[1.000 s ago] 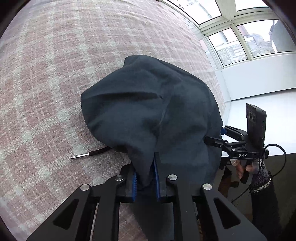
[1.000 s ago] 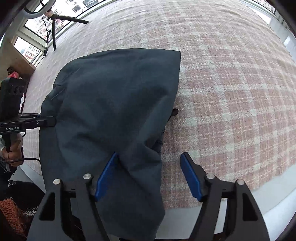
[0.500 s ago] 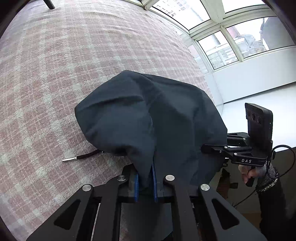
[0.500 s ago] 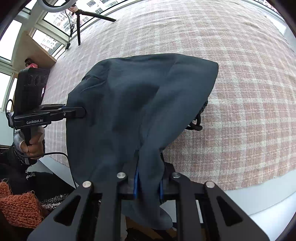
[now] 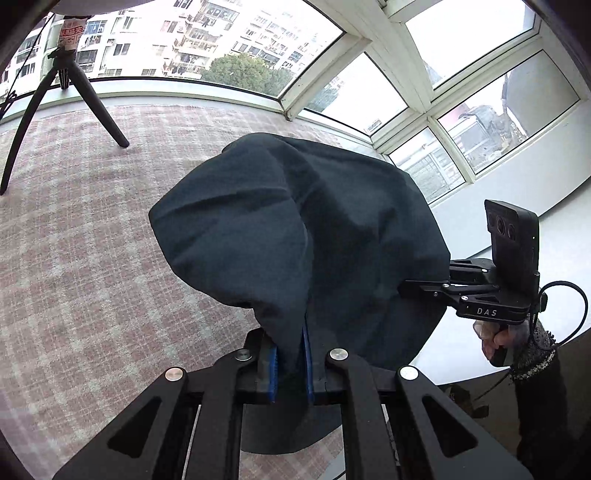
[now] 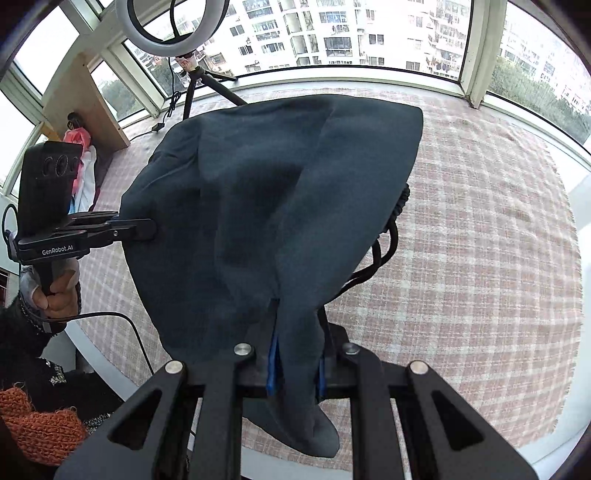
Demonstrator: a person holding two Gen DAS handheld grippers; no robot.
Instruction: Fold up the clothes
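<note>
Left wrist view: my left claw (image 5: 290, 363) is clenched on a bunched edge of the dark garment (image 5: 332, 229), blue pads pressing cloth from both sides. I grip the edge, not the middle, so the rest can hang and spread. The garment balloons up in front of me, over the pink checked cloth (image 5: 81, 266) that covers the surface. My right claw (image 5: 406, 286) bites the garment's far right edge, held by my right hand (image 5: 498, 339). A tripod (image 5: 70, 96) stands at the back by the windows.

Right wrist view: my right claw (image 6: 295, 373) is clamped on another gathered edge of the same garment (image 6: 280, 192), cloth spilling down between and below the pads. My left claw (image 6: 147, 229) pinches the opposite side, held by my left hand (image 6: 55, 291). Two grips well apart look meant to stretch the garment for laying flat. A black drawstring (image 6: 384, 251) dangles from the right side; it could snag. A ring light (image 6: 173, 26) stands behind.

Judgement: fold not yet made; garment is lifted, partly off the cloth.
</note>
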